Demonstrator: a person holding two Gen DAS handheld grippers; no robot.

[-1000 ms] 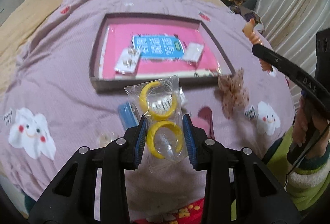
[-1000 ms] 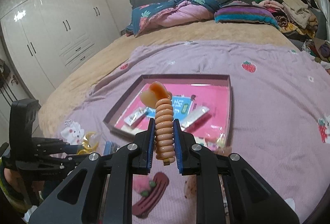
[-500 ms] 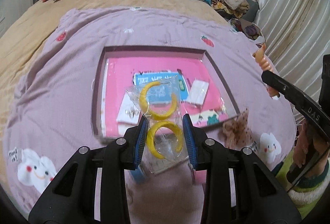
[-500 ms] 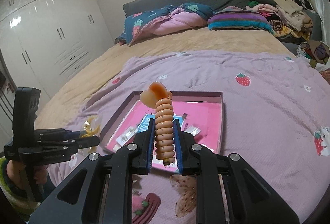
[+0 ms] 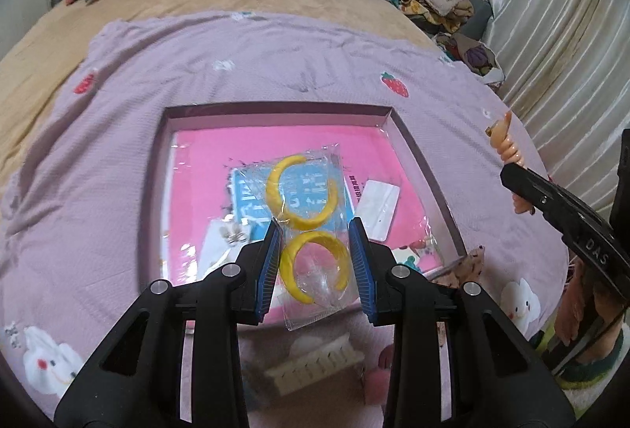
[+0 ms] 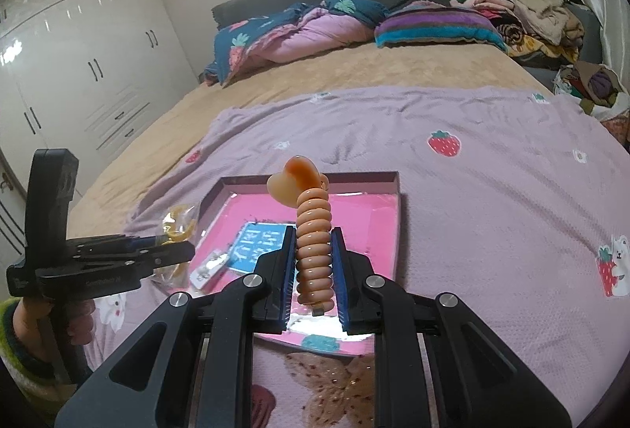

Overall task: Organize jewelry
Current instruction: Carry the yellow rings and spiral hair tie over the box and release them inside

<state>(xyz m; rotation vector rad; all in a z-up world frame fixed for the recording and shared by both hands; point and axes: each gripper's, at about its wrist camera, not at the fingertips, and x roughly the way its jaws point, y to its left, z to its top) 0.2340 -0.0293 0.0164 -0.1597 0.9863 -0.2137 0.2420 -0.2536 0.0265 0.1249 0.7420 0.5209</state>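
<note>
My left gripper (image 5: pixel 315 251) pinches a clear packet of two yellow hoop earrings (image 5: pixel 311 231), held above the pink-lined tray (image 5: pixel 417 152) on the lilac strawberry blanket (image 5: pixel 275 54); my right gripper (image 6: pixel 313 266) clamps a peach spiral hair tie (image 6: pixel 313 243) (a heart charm on top) upright over the tray's near edge; a blue card (image 6: pixel 260 243) lies inside.

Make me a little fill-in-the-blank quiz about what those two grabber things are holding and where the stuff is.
1. The left gripper holds a clear bag with two ____ hoops.
2. The right gripper grips a peach ____ hair tie.
3. Both items are held above a tray lined in ____.
4. The tray sits on a blanket printed with ____.

Missing words: yellow; spiral; pink; strawberries
</note>
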